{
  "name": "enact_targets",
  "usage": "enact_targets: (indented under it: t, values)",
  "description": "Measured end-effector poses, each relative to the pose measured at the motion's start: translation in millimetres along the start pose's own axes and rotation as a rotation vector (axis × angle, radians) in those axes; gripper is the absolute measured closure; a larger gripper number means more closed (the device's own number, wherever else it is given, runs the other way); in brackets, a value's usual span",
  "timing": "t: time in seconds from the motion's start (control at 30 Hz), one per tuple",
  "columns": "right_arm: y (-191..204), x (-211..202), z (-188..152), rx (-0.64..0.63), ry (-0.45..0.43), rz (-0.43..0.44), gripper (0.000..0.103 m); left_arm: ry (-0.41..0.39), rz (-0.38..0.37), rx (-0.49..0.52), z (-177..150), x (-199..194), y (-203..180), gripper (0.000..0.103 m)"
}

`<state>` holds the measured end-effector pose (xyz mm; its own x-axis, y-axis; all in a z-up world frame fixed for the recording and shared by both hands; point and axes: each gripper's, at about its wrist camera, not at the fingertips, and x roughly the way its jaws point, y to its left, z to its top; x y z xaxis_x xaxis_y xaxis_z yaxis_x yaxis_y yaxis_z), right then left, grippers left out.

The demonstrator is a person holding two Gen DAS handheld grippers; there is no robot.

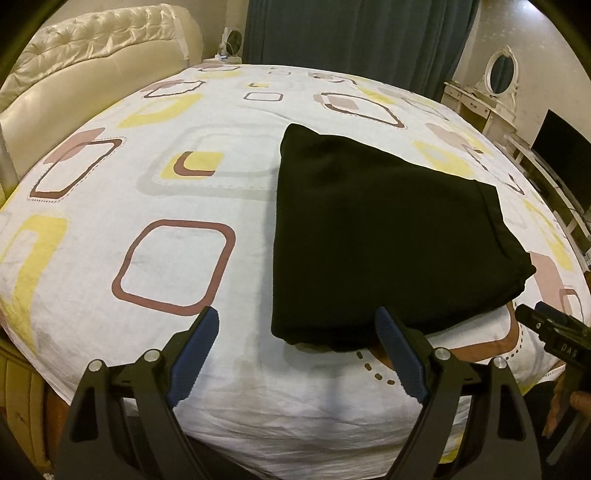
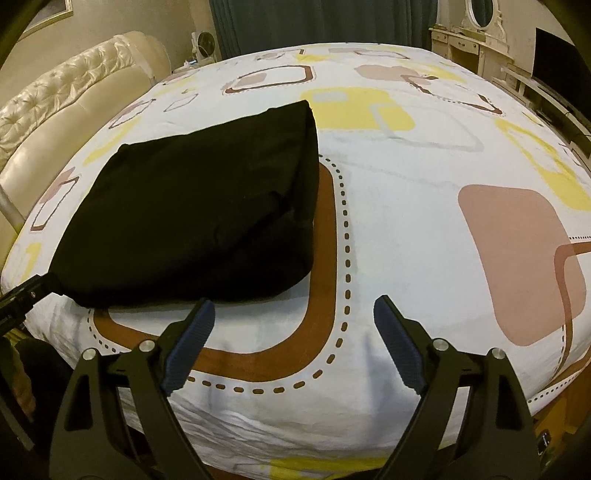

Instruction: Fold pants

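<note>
Black pants (image 1: 376,236) lie folded into a thick, roughly square packet on the patterned bedsheet (image 1: 147,192). In the left wrist view they sit right of centre, their near edge just beyond my left gripper (image 1: 295,319), which is open and holds nothing. Its right fingertip (image 1: 384,325) stands over the packet's near edge. The right wrist view has the pants (image 2: 199,214) on the left. There my right gripper (image 2: 293,310) is open over bare sheet, just right of the packet's near corner. At the far right of the left wrist view the right gripper's tip (image 1: 543,325) shows.
A cream tufted headboard (image 1: 88,62) stands at the left of the bed. Dark curtains (image 1: 354,29) hang behind. A white dressing table with an oval mirror (image 1: 498,74) and a dark screen (image 1: 561,155) stand to the right. A small fan (image 1: 232,40) sits beside the headboard.
</note>
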<state>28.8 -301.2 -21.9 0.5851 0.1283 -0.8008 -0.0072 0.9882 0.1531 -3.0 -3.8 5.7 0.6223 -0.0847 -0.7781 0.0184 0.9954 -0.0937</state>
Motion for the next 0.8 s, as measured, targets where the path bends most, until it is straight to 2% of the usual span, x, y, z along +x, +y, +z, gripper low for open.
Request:
enact_targets:
  t: [0.8]
  values:
    - [-5.7, 4.7, -0.9, -0.007, -0.006, -0.013, 0.014, -0.006, 0.007, 0.001, -1.5, 0.2, -1.7, 0.017]
